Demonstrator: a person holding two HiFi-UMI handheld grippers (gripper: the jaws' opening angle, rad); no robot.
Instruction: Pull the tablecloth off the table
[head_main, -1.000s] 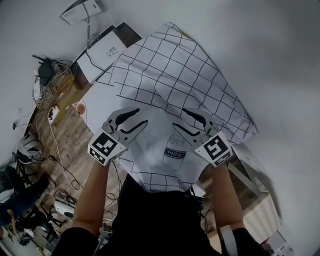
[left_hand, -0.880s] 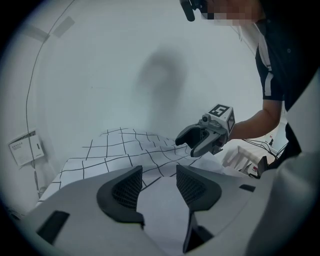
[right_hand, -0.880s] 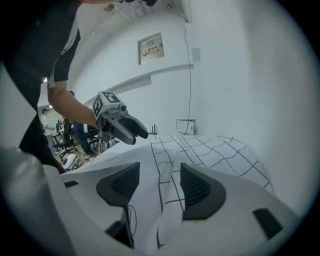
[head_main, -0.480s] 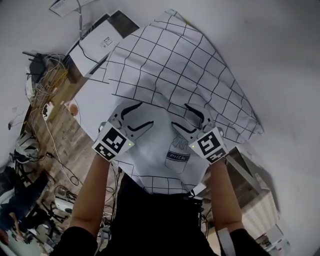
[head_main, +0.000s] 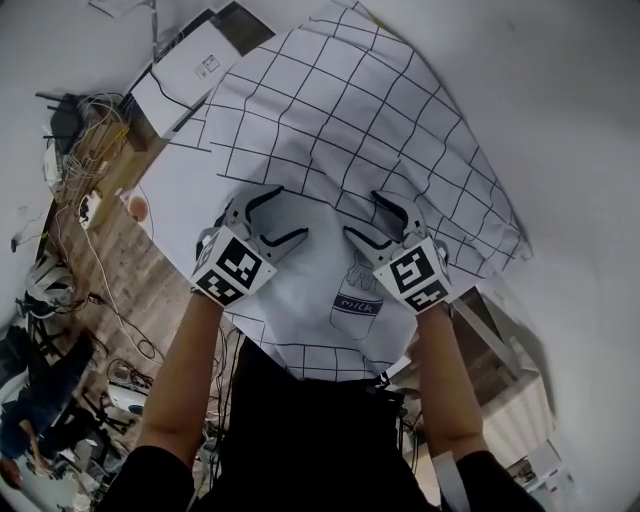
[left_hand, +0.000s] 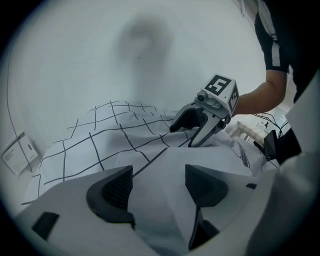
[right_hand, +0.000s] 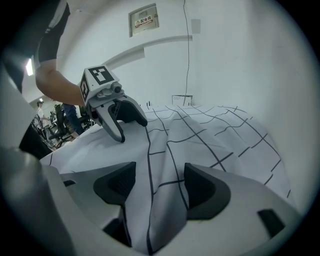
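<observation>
Looking down, I see the table mostly covered by the checked cloth, which lies rumpled across it, its near edge draped off toward me. My left gripper and right gripper are side by side at its plain near part; both pairs of jaws have just been opening and stand wide, each straddling a loose ridge of cloth without pinching it
</observation>
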